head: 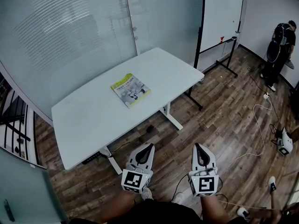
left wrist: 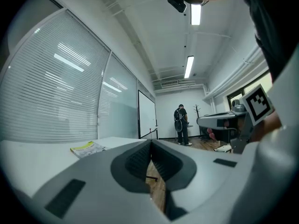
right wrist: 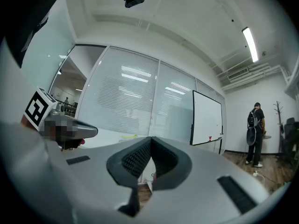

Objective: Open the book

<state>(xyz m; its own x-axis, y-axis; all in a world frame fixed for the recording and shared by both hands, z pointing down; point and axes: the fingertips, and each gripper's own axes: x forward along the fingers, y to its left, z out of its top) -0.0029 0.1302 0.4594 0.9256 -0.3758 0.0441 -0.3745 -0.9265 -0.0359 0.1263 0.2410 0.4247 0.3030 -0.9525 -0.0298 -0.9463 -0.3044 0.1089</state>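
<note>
Currently, floor: brown wood planks, runs under and around everything.
Partition: frosted glass wall with lowered blinds behind it, along the far side of the worktop.
Worktop: white, rectangular, on white legs, set diagonally in the head view; only the book lies on it.
Whiteboard: on a black wheeled stand, beyond the worktop's right end; no writing can be made out on it.
Person: dark clothes, backpack, standing at the far right of the room, well apart from the worktop.
Left tool: held level over the floor, short of the worktop's near edge; jaws together, tips meeting, nothing between them.
Right tool: just beside the left one, same height, also over the floor; jaws together, nothing between them.
Book: closed, lying flat near the middle of the worktop, turned at an angle to its edges, well apart from both tools. Cover has a yellow-green band along the top and spine, with a grey picture below.
Book text: title print is there but too small to read.
Marker cubes: one at the back of each tool, black-and-white square code patterns, no letters.
Floor unit: small white device at the right.
Cable: white, snaking across the floor to the floor unit.
</note>
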